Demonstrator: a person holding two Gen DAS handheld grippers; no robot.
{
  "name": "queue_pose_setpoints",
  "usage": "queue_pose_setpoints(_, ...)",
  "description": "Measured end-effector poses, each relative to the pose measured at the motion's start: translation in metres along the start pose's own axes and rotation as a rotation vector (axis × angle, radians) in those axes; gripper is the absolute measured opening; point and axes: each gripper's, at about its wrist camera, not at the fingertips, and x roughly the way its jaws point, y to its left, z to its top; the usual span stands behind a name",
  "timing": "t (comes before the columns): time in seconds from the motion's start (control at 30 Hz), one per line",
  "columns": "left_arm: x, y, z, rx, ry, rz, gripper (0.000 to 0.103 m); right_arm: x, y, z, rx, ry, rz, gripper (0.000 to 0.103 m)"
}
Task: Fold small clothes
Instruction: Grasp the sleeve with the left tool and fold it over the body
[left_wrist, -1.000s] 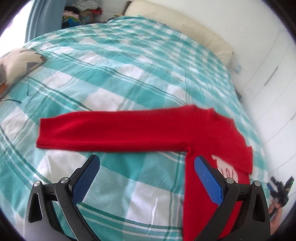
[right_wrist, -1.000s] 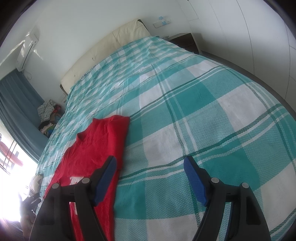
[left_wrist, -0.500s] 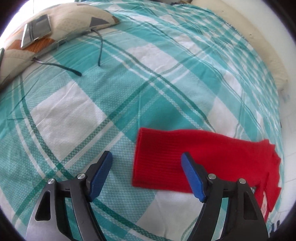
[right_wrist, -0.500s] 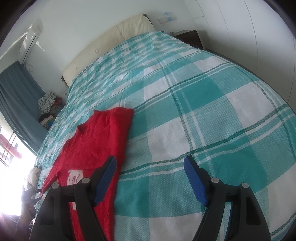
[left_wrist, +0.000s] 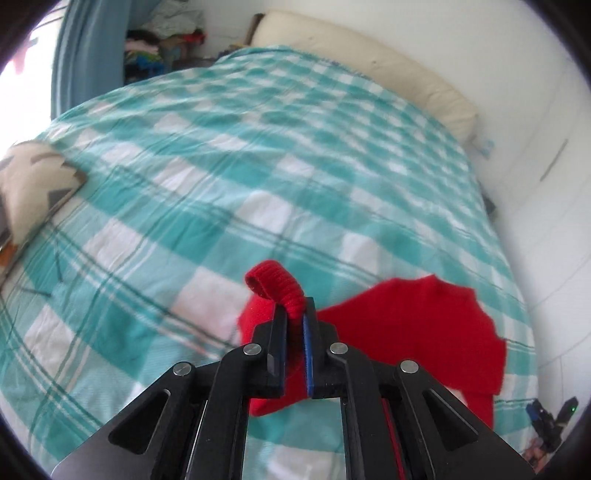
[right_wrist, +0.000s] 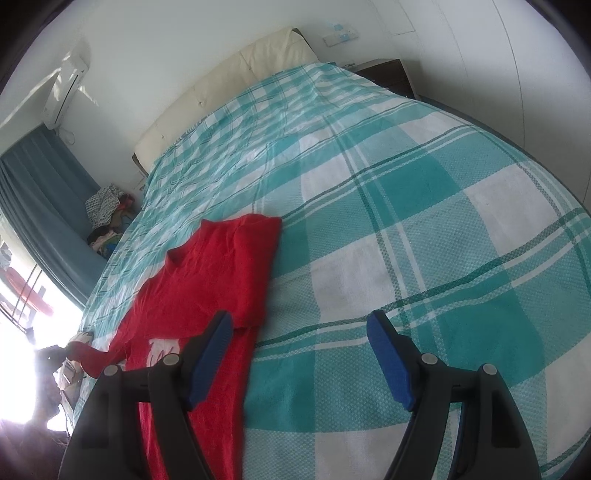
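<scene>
Half a second ago the left gripper (left_wrist: 294, 315) hung with its jaws apart just short of the flat sleeve end; now they are clenched on the cuff (left_wrist: 275, 282) of the red sweater (left_wrist: 417, 332), which is raised off the checked bedspread (left_wrist: 229, 177) and curls in a loop above the fingertips. Below the cuff the sleeve drops behind the gripper body, so most of its length is hidden in the left wrist view. That view is blurred by motion, and the far checks of the bedspread smear together.

The sweater's body lies flat on the bedspread to the right of the left gripper, its lower part cut off by the gripper frame and the lens edge. From the right wrist camera the sweater (right_wrist: 218, 273) shows its neck opening and one sleeve folded across the chest; a white print is partly covered by the right gripper's near finger. The right gripper (right_wrist: 301, 325) has its jaws released and wide apart, over the bedspread beside the sweater's edge, gripping nothing.

At the far left of that view the lifted sleeve end is just visible, but strong window glare washes out whatever holds it. A cream headboard (right_wrist: 236, 74) runs along the far end of the bed, and a patterned cushion (left_wrist: 33, 184) lies at the left side, partly cut off.
</scene>
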Motion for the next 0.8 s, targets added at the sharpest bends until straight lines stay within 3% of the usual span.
queue_pose_setpoints(0.13,0.003,-0.119,0.017,0.149,-0.013,-0.159,0.005,-0.001,0.004,0.000,-0.012,0.000,0.013,0.075)
queue_pose_setpoints(0.27,0.034,-0.217,-0.008,0.270,0.054,-0.280,0.007,-0.001,0.002,0.001,-0.007,0.000,0.018,0.075)
queue_pose_setpoints(0.33,0.052,-0.251,-0.030,0.323,0.084,-0.276,0.022,-0.001,0.001,0.002,-0.002,0.000,0.017,0.075)
queue_pose_setpoints(0.37,0.063,-0.261,-0.040,0.330,0.114,-0.269,0.056,-0.001,0.000,0.003,0.000,-0.002,0.017,0.075)
queue_pose_setpoints(0.4,0.072,-0.267,-0.048,0.324,0.144,-0.259,0.081,-0.002,0.000,0.004,0.001,-0.006,0.019,0.075)
queue_pose_setpoints(0.5,0.074,-0.256,-0.064,0.296,0.147,-0.282,0.083,-0.006,-0.002,0.005,0.011,-0.018,0.026,0.075)
queue_pose_setpoints(0.63,0.055,-0.203,-0.065,0.245,0.115,-0.186,0.084,-0.012,-0.003,0.008,0.022,-0.032,0.042,0.075)
queue_pose_setpoints(0.8,0.019,-0.116,-0.074,0.259,0.031,0.108,0.090,-0.014,0.002,0.007,0.005,-0.036,0.043,0.075)
